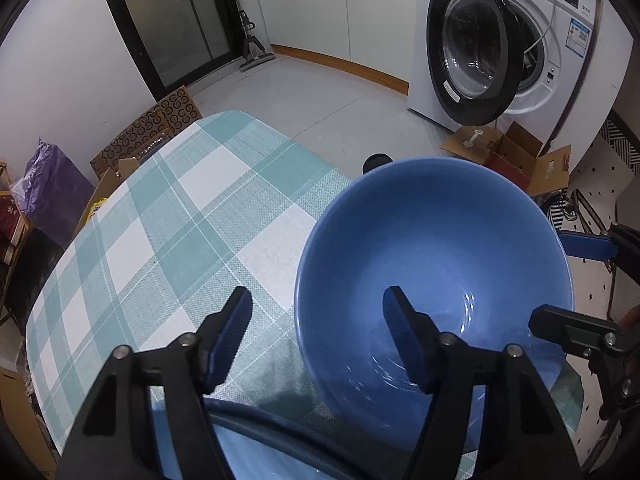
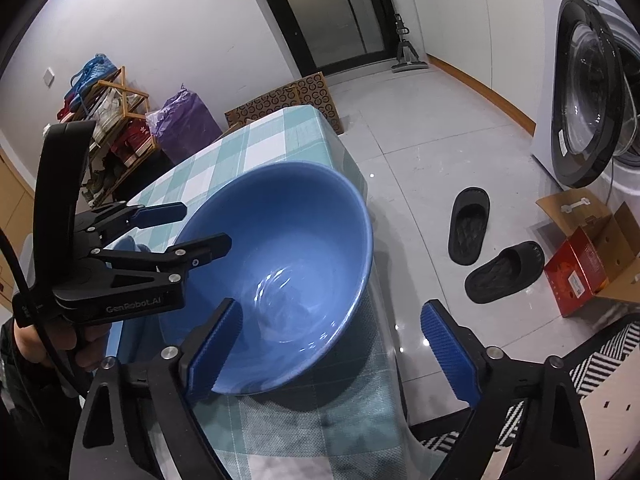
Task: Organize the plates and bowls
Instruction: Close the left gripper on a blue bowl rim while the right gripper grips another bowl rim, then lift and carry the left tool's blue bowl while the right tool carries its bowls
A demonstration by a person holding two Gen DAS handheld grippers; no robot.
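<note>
Now both hand-held grippers (image 1: 316, 336) (image 2: 332, 344) straddle the blue bowl's (image 1: 440, 240) rim

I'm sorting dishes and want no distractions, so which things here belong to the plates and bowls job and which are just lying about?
Belongs to the job:
blue bowl on the checked tablecloth
blue plate at the near edge
left gripper, right gripper, each straddling the bowl's rim

Just lying about:
black slippers
washing machine
open cardboard box
purple bag
shoe rack
</note>
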